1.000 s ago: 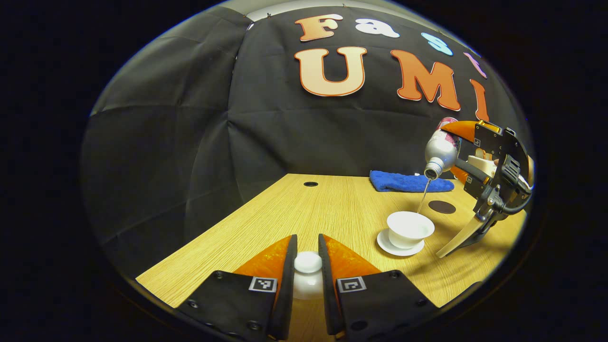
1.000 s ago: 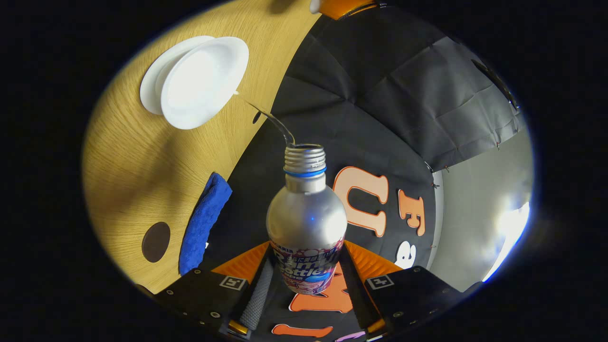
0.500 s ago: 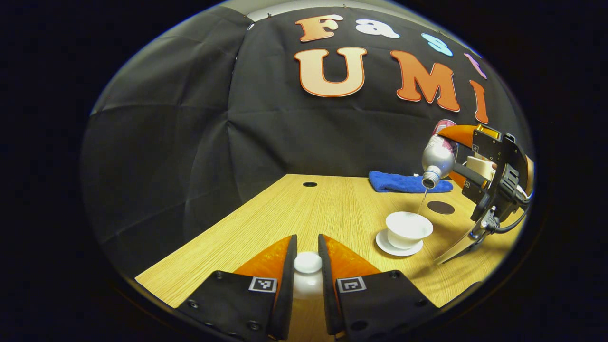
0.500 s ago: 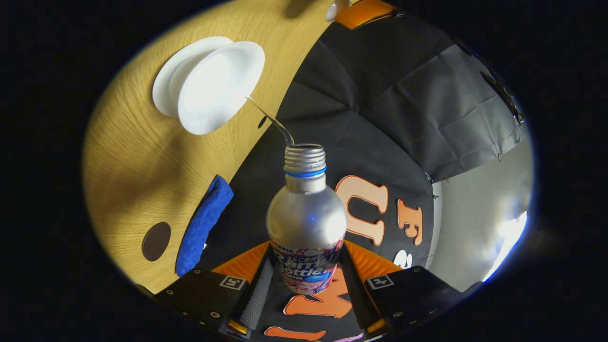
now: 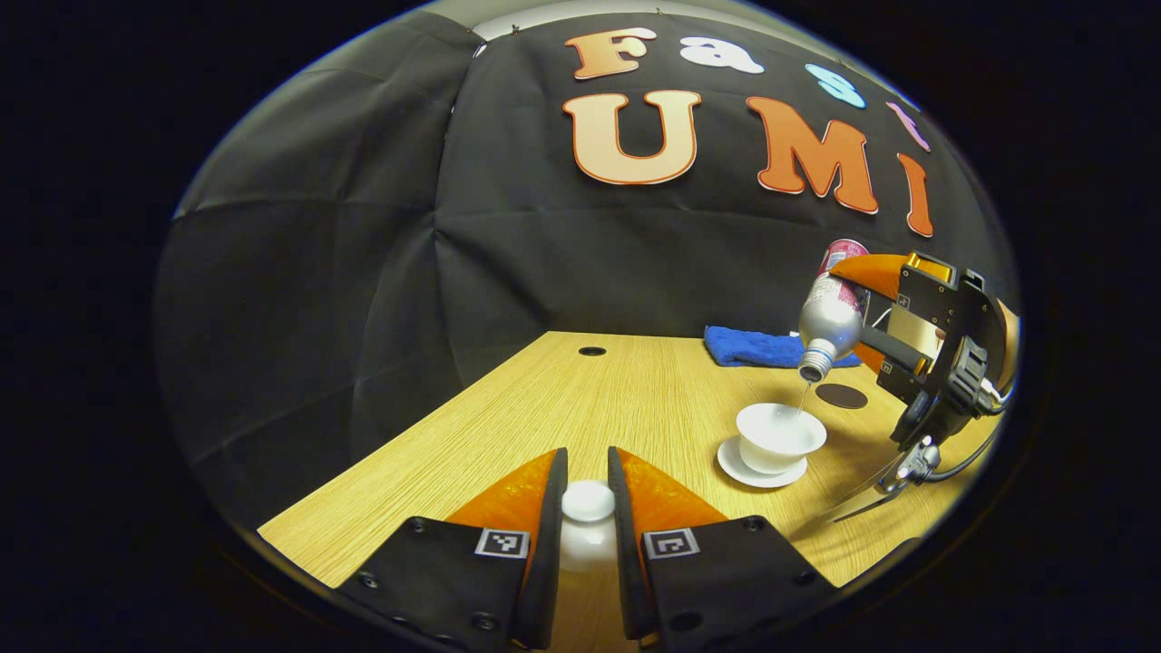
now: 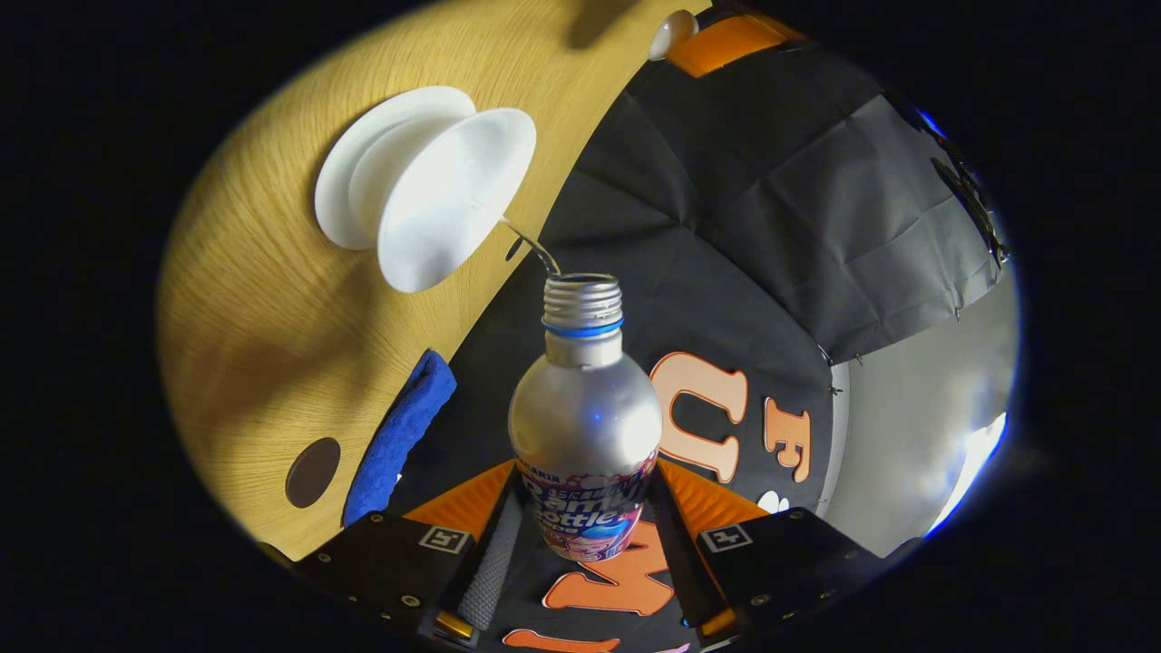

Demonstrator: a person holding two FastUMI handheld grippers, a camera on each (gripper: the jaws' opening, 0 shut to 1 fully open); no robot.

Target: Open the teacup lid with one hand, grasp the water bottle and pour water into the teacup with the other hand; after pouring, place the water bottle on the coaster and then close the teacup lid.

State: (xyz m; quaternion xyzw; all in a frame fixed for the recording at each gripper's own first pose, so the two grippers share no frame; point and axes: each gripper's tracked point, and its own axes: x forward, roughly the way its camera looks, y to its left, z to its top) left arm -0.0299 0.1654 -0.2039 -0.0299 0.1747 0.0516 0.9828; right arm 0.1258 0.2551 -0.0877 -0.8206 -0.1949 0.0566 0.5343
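1. Here, the left gripper [image 5: 588, 508] pinches the white teacup lid [image 5: 588, 501] between its jaws above the bench [image 5: 544, 408].
2. The right gripper [image 6: 585, 535], jaws clamping the water bottle [image 6: 585, 426], tilts it over the teacup [image 5: 780, 435]; water streams in.
3. The coaster [image 5: 841, 395] lies just behind the teacup.

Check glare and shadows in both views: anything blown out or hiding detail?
Right gripper view: teacup interior is nearly blown out, bright hotspot on the water bottle shoulder, a soft dark shadow across the table, and the thin stream is faint. Left gripper view: even light, lid crisp between the fingers, table edges bowed by the fisheye.
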